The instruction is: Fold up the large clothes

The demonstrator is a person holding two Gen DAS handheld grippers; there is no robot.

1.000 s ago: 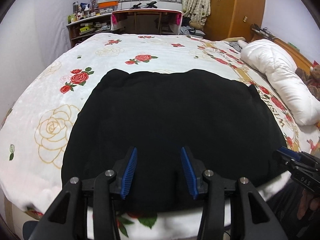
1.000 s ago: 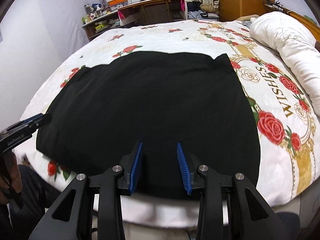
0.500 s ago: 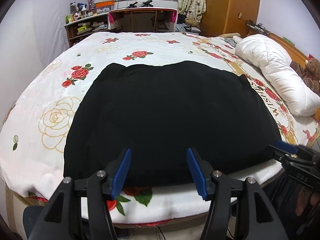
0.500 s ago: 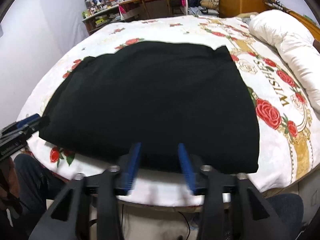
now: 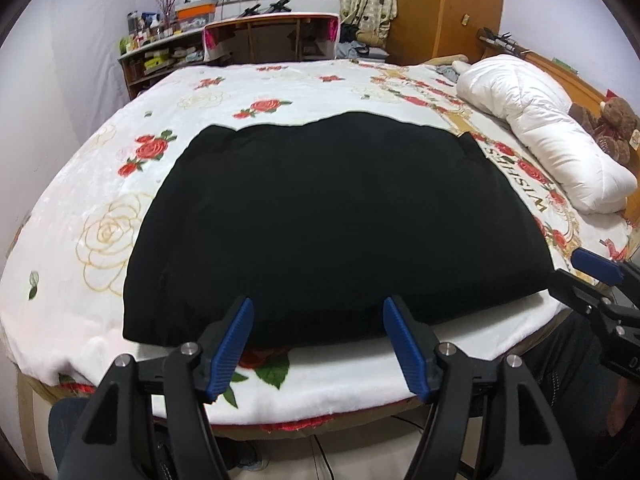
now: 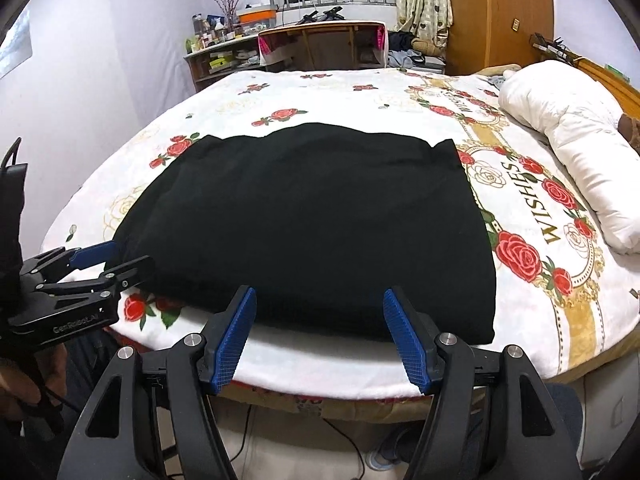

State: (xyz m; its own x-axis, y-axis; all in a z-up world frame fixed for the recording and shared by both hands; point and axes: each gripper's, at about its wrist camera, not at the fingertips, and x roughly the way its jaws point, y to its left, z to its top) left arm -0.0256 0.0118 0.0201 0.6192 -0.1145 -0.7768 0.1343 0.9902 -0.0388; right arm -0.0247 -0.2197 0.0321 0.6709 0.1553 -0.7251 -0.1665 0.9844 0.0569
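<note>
Blue-padded left tongs (image 5: 318, 322) and right tongs (image 6: 319, 314) both stand wide apart, holding nothing, at 6 o'clock of the black garment (image 5: 332, 220), which lies folded flat on the rose-printed blanket (image 5: 256, 92); a white pillow (image 5: 548, 136) lies at 2 o'clock.

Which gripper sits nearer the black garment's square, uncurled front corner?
The right gripper: the black garment ends in a sharp corner just right of it. The left gripper faces the rounder, rumpled corner.
</note>
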